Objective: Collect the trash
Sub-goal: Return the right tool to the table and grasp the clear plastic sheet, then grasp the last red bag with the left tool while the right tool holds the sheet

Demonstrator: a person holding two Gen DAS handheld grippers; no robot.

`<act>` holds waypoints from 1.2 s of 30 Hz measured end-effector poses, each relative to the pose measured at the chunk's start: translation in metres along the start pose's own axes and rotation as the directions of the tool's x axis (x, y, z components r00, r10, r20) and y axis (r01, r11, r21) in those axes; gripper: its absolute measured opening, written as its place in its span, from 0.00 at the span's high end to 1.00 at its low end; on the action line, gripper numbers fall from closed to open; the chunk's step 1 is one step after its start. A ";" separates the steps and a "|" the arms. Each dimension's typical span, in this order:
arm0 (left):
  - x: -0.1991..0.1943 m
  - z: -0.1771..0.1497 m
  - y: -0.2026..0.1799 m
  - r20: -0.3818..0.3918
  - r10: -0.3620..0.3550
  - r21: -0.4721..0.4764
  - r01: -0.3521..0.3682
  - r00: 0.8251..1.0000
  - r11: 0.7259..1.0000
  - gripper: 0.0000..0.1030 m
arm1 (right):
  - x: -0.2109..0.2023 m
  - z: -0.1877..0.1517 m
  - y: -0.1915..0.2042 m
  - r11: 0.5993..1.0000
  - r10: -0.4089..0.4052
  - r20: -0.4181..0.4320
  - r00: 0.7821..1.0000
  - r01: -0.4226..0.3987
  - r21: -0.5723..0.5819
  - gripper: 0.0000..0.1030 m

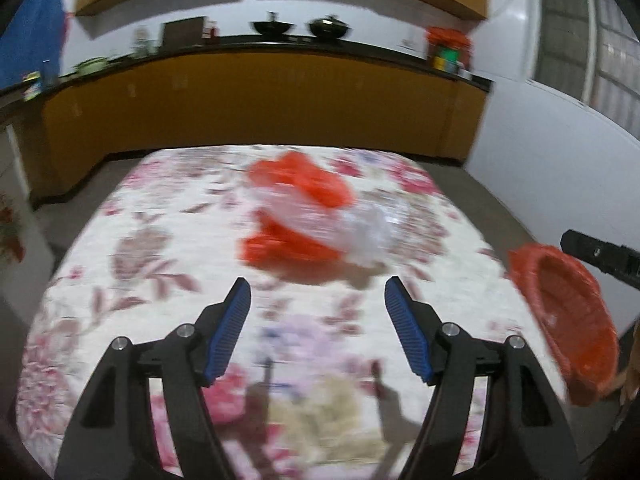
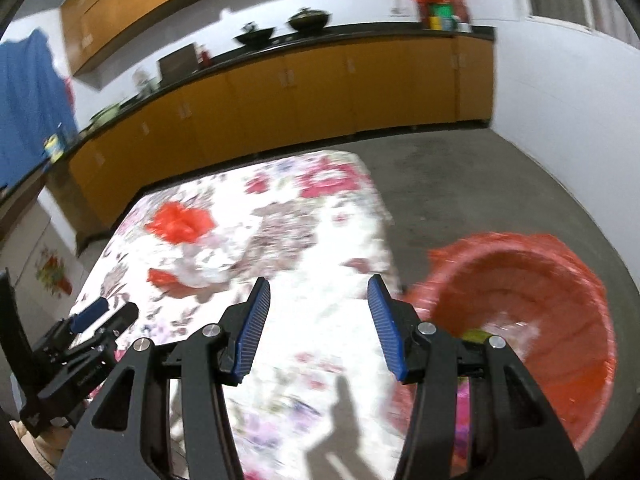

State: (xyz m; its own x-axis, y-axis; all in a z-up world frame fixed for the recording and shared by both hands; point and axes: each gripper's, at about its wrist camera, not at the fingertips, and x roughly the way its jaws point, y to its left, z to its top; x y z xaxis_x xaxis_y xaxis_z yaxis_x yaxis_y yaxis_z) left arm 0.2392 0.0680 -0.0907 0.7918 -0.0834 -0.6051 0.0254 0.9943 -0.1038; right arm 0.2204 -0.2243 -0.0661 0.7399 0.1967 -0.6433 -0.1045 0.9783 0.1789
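Already some scraps are lying in the red bin (image 2: 520,304), while both hand-held grippers (image 1: 318,308) (image 2: 318,308) are hovering spread and empty; crumpled plastic bags (image 1: 304,216) are awaiting collection on the counter (image 1: 120,280).

plastic bags (image 1: 304,216) motion-blurred; bin (image 1: 568,320) edge-cut.

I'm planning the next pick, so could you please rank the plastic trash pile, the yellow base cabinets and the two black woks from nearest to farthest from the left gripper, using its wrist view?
1. Plastic trash pile, on the table just ahead of the open left gripper.
2. Yellow base cabinets, beyond the table.
3. Black woks, on the counter above.
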 end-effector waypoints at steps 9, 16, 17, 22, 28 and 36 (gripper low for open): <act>-0.011 -0.003 0.060 0.031 0.116 -0.100 -0.112 0.993 0.989 0.31 | 0.055 -0.002 0.091 0.983 0.086 -0.042 0.995 -0.092 -0.159 0.50; -0.013 -0.005 0.083 0.037 0.145 -0.140 -0.138 0.989 0.980 0.31 | 0.089 -0.004 0.114 0.978 0.127 -0.070 0.989 -0.137 -0.160 0.60; -0.013 -0.005 0.084 0.038 0.147 -0.142 -0.140 0.988 0.980 0.31 | 0.094 -0.003 0.115 0.979 0.138 -0.077 0.987 -0.148 -0.143 0.60; -0.009 -0.005 0.088 0.031 0.150 -0.146 -0.144 0.988 0.979 0.31 | 0.105 -0.001 0.123 0.975 0.169 -0.078 0.982 -0.178 -0.129 0.62; -0.001 -0.002 0.083 0.020 0.131 -0.152 -0.126 0.991 0.980 0.31 | 0.125 -0.002 0.128 0.976 0.135 -0.129 0.982 -0.154 -0.155 0.87; 0.017 0.011 0.063 0.010 0.073 -0.140 -0.071 0.997 0.988 0.31 | 0.101 -0.010 0.085 0.989 0.056 -0.083 0.995 -0.067 -0.132 0.92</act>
State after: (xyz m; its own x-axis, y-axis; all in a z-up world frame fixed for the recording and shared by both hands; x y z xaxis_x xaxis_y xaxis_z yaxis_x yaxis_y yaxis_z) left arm 0.2606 0.1295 -0.0987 0.7979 -0.0102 -0.6028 -0.1159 0.9786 -0.1700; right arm 0.2797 -0.1203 -0.1238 0.6751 0.2562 -0.6918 -0.2408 0.9629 0.1216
